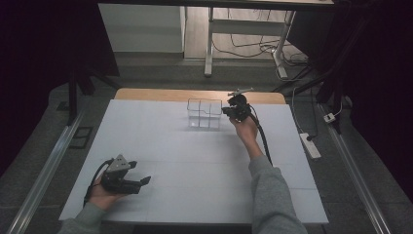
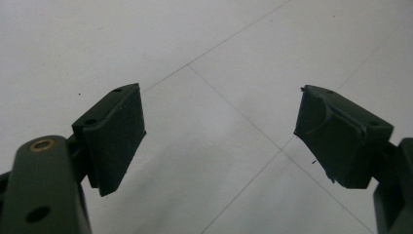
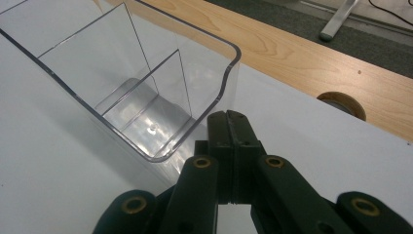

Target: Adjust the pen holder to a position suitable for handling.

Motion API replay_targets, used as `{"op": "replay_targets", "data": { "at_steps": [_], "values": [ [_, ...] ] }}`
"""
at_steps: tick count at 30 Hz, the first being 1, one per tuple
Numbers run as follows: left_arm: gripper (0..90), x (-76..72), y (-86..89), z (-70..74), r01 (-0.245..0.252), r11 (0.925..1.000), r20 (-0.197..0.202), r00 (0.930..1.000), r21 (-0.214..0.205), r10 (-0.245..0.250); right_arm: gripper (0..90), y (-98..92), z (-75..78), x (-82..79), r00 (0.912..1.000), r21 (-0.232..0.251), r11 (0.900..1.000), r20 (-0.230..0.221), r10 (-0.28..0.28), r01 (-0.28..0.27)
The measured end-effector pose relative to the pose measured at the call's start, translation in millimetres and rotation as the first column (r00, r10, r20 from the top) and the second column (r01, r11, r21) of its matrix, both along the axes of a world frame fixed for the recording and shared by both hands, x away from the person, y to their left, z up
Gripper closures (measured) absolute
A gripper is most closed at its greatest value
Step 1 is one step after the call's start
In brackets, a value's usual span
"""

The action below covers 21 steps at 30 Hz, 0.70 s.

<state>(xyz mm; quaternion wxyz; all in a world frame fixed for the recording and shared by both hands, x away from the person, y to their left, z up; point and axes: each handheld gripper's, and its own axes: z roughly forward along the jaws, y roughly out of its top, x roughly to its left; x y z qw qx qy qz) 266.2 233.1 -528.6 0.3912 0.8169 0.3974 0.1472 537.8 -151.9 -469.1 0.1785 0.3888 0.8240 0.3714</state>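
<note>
Clear divided bin [image 1: 204,114] sitting upper centre of the high view on the white tabletop [image 1: 195,165], near the far edge where bare wood shows. Right hand-held gripper [image 1: 229,111] just beside the bin's right wall, jaws clenched flat together with nothing between them; in the right gripper view tips [image 3: 229,122] right at the rounded corner of the bin [image 3: 146,97], contact or hairline gap not resolvable. Left hand-held gripper [image 1: 145,181] parked lower left of the high view, jaws released and wide, only bare tabletop [image 2: 219,73] between the pads [image 2: 119,136]. Looks like a closed-jaw push or nudge on the bin. Risks: light, empty, tall plastic — push applied high on the wall likely to tip rather than slide; off-centre contact at the corner likely to spin it; tips could ride over the rim and slip inside a compartment. No bracing from the left side.
</note>
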Motion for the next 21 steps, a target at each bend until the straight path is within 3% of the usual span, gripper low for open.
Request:
{"op": "replay_targets", "data": {
  "at_steps": [9, 18, 20, 21],
  "values": [
    [17.7, 0.1, 0.0, -0.2, 0.001, 1.0, 0.0, 1.0, 0.002, -0.001, 89.4, -0.2, -0.5, 0.3, 0.9999, 0.004, 1.0, -0.012, 0.001, -0.001],
    [17.9, 0.0, 0.4, 0.0, 0.001, 1.0, 0.002, 1.0, 0.0, -0.001, 88.1, -11.5, 8.9, -9.6, 0.9998, -0.013, 0.9999, 0.019, 0.009, -0.009],
    [17.8, -0.3, 0.1, 0.1, 0.001, 1.0, 0.002, 1.0, 0.0, -0.001, 85.2, -17.0, 11.9, -15.7, 0.9996, -0.014, 0.9998, 0.023, 0.016, -0.016],
    [17.9, -0.5, 0.0, 0.2, 0.001, 1.0, 0.003, 1.0, 0.0, -0.001, 78.1, -23.5, 15.5, -22.7, 0.9994, -0.009, 0.9996, 0.02, 0.028, -0.028]
  ]
}}
